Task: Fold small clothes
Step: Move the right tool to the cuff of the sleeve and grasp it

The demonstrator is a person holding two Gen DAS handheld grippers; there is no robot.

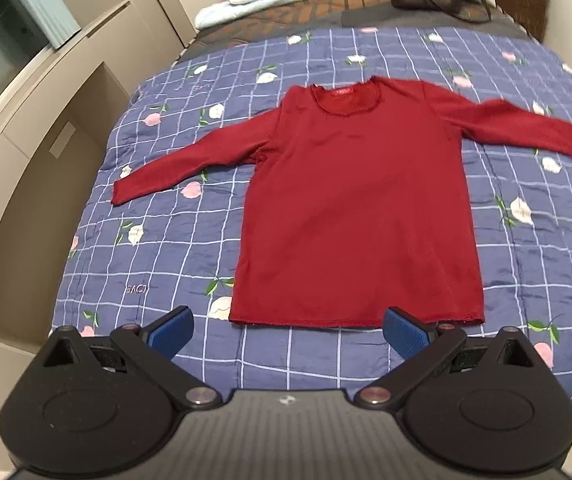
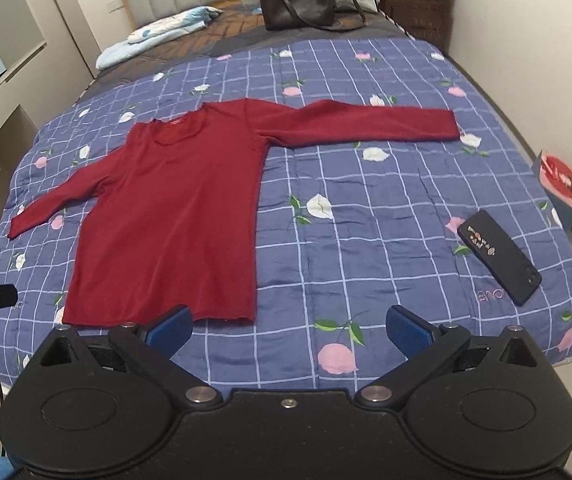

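I am holding my left gripper (image 1: 287,332) and right gripper (image 2: 287,330) released above the bed's near edge, facing the red sweater (image 1: 359,208) lying flat mid-bed (image 1: 206,248), hem toward me, collar away, my left gripper hovering nearer it

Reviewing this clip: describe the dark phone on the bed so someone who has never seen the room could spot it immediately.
Start with the blue checked floral quilt covering the bed, where a red long-sleeved top lies spread flat. Look past the top's outstretched sleeve toward the quilt's right edge: the phone lies there flat and slanted, apart from the top. It is the only small, dark, hard rectangle on the quilt, with little decorations on its back.
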